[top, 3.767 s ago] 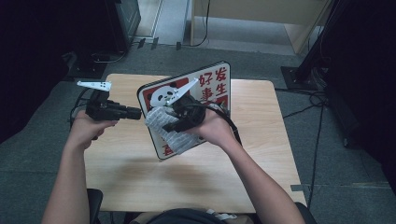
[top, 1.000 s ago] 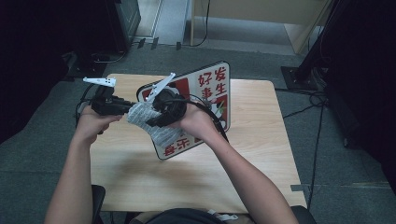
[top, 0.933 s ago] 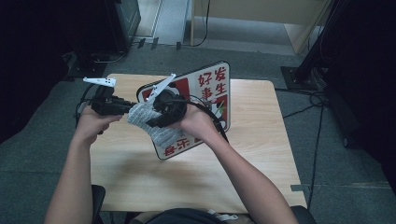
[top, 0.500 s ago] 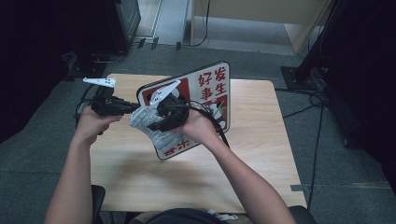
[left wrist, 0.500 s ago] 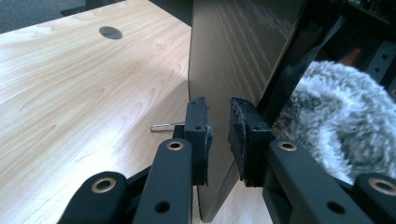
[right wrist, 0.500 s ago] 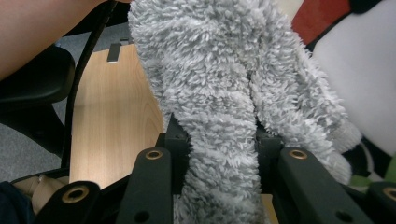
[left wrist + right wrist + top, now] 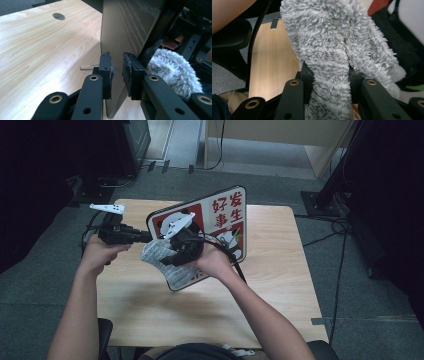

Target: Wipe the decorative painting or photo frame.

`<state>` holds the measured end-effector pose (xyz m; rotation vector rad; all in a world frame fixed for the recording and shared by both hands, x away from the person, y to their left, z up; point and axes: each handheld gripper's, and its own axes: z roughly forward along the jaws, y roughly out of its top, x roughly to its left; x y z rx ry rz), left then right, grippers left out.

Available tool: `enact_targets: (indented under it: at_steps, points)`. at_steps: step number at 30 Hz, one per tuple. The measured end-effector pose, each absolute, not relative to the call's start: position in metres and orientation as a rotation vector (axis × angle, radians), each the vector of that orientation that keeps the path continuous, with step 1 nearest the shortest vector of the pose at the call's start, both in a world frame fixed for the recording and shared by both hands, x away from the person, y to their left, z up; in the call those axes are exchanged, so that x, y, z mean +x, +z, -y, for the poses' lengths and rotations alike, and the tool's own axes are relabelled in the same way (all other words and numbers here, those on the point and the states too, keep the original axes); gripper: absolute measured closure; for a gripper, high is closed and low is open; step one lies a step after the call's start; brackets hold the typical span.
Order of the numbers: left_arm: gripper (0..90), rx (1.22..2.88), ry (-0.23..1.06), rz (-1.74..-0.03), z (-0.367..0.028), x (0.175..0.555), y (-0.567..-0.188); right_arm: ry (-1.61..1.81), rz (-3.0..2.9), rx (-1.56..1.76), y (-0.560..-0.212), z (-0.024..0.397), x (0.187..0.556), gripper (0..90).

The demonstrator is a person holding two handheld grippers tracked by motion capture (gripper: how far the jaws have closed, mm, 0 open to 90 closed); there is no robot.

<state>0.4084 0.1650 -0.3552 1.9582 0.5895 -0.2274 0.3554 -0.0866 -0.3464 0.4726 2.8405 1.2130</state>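
Left gripper (image 7: pixel 117 72) pinching the edge of an upright picture board (image 7: pixel 220 215) near the table's (image 7: pixel 280 285) left edge, right gripper (image 7: pixel 329 82) clamped on a fluffy grey cloth (image 7: pixel 329 42) against the board's face

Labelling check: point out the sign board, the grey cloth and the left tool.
sign board (image 7: pixel 227 212), high view, printed front face.
grey cloth (image 7: pixel 329 47), right gripper view, middle of the fluffy fold.
left tool (image 7: pixel 117 71), left gripper view, midway between its fingertips.

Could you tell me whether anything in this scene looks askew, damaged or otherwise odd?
The sign board is not flat: it stands tilted on its lower edge, clamped at one edge by the left hand-held gripper. That gripper's foam pads look frayed. The grey fluffy cloth looks intact.
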Motion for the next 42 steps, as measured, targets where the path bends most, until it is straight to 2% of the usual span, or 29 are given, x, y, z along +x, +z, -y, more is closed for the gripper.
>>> enact_targets:
  at_steps: [42]
  points:
    - [76.5,1.959,-0.227,-0.589,-0.166,0.408,-0.356,1.156,-2.923,0.489,-0.414,0.094,0.342,68.0]
